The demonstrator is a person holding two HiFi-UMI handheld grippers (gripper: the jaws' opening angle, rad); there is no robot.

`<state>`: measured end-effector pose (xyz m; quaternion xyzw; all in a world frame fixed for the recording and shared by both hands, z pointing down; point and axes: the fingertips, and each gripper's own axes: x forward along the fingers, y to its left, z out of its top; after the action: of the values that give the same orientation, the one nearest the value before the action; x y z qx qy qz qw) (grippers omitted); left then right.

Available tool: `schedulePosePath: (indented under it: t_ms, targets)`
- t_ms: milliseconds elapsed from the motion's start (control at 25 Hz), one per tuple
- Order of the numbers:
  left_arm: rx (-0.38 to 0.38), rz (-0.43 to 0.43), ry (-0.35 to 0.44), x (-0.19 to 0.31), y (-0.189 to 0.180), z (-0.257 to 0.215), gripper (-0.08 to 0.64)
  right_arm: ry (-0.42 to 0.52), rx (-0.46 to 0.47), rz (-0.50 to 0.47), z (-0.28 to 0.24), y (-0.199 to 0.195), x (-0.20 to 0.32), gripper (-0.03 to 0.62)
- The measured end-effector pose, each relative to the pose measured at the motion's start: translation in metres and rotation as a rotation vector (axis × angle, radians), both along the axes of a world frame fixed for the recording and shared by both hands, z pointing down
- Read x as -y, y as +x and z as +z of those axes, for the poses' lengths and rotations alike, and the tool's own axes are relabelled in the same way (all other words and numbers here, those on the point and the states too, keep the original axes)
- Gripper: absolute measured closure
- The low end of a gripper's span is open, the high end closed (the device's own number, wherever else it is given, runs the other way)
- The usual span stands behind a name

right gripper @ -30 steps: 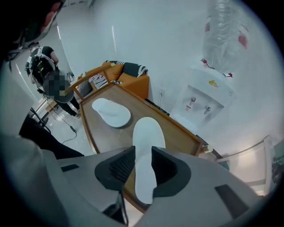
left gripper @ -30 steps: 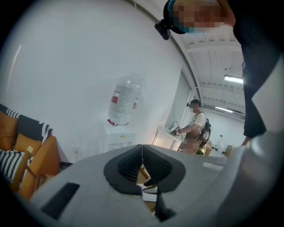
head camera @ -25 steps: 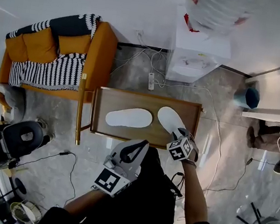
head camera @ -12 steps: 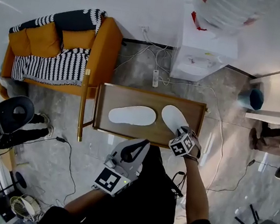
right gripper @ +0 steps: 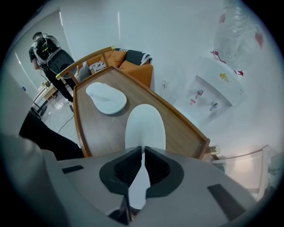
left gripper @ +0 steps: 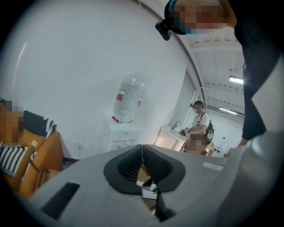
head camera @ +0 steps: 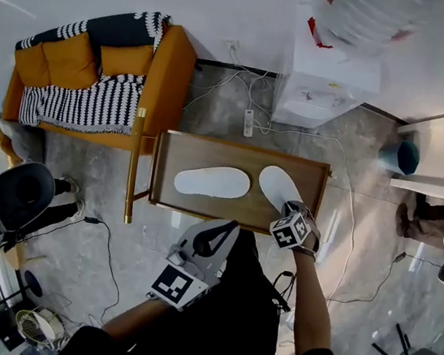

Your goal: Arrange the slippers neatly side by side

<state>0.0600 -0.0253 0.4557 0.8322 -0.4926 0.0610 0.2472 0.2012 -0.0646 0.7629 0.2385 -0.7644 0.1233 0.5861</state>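
Right claw (right gripper: 142, 153) has just been closing and now pinches the thin heel edge of the right slipper (right gripper: 145, 126); that slipper lies slanted at the right end of the table (head camera: 243, 144), heel by the near edge, toe toward the far edge. The other slipper (head camera: 211, 182) lies flat along the middle, parallel to the long edges and apart from the first. Left claw (left gripper: 142, 153) hangs off the table on the near side, jaws together on nothing. I judge the bite shallow and the slipper floppy, so I would drag it low rather than lift it high; swing it round until it runs parallel to its partner; stop with the sides just beside each other and heels level; let go only once it lies flat.
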Motion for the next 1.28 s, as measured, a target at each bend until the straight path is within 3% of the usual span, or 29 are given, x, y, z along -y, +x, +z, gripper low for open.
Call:
schedulePosePath:
  t_ms: [400,840,1280]
  targets:
    - [-0.014,0.021,0.018,-0.002,-0.011,-0.005,0.543,0.018,0.057,0.144,-0.023,-0.004,0.001,0.566]
    - [-0.034,0.030,0.038,-0.012,-0.033,-0.012,0.543,-0.041,0.171,0.434,-0.043,-0.012,-0.001,0.566]
    - [-0.036,0.014,0.053,-0.017,-0.049,-0.016,0.543,-0.115,0.228,0.668,-0.033,-0.007,-0.004,0.566]
